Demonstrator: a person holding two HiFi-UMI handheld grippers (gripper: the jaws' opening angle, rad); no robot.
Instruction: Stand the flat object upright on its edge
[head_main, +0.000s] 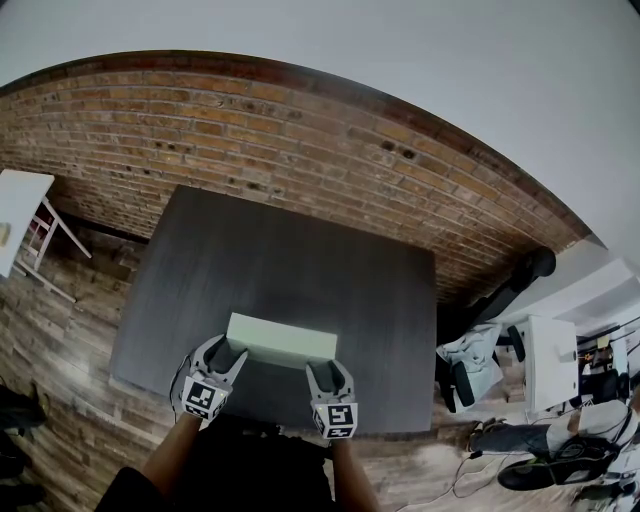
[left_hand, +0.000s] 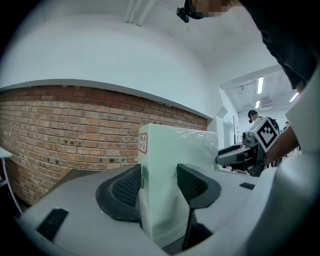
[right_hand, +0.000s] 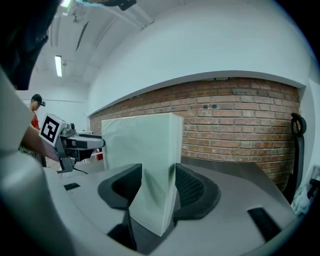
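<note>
The box (head_main: 280, 340) stood between the jaws of the left gripper (head_main: 226, 350) and the right gripper (head_main: 330, 368), and spanned the whole stretch between them, barring the way straight ahead. Past the box the table (head_main: 300, 250) lay bare up to the brick wall (head_main: 300, 150). Outward of each gripper the tabletop was free to its edge. A chair (head_main: 470, 362) stood beyond the right gripper's side. Above both was open air.
</note>
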